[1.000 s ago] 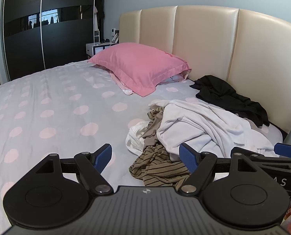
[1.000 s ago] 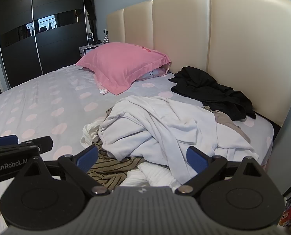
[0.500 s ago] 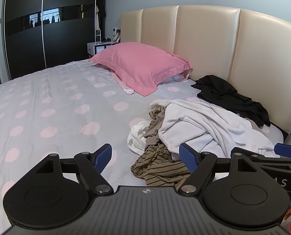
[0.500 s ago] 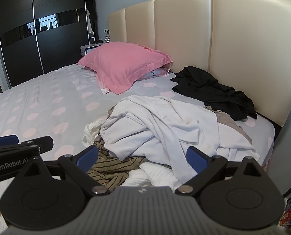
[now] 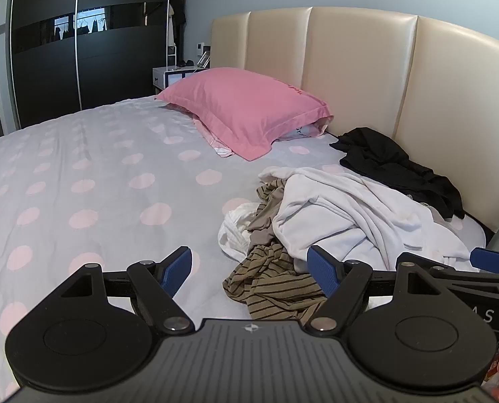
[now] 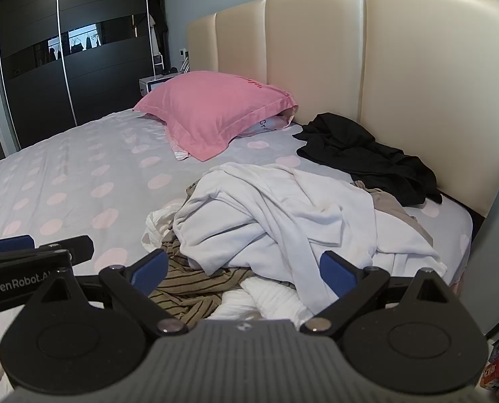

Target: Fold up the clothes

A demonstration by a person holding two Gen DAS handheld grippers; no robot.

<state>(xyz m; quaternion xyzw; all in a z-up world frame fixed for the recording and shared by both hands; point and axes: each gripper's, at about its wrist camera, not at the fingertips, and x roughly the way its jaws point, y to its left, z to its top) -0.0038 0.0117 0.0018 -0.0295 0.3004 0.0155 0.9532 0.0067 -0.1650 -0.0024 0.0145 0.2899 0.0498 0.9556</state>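
A heap of clothes lies on the bed's right side: a crumpled white garment (image 5: 360, 215) (image 6: 283, 215) on top, an olive striped garment (image 5: 269, 282) (image 6: 189, 288) under its near edge, and a black garment (image 5: 397, 168) (image 6: 360, 154) by the headboard. My left gripper (image 5: 251, 270) hovers open above the striped garment's near edge, holding nothing. My right gripper (image 6: 244, 270) is open and empty too, just in front of the white garment. Each gripper shows at the edge of the other's view.
The bed (image 5: 81, 181) has a grey sheet with pink dots, with open sheet to the left of the heap. A pink pillow (image 5: 246, 107) leans by the cream headboard (image 5: 356, 77). A dark wardrobe (image 5: 81, 43) and a bedside table (image 5: 175, 75) stand beyond.
Both views have shifted slightly, and the heap sits a little lower and further right in frame. The clothes have not moved and both grippers stay open.
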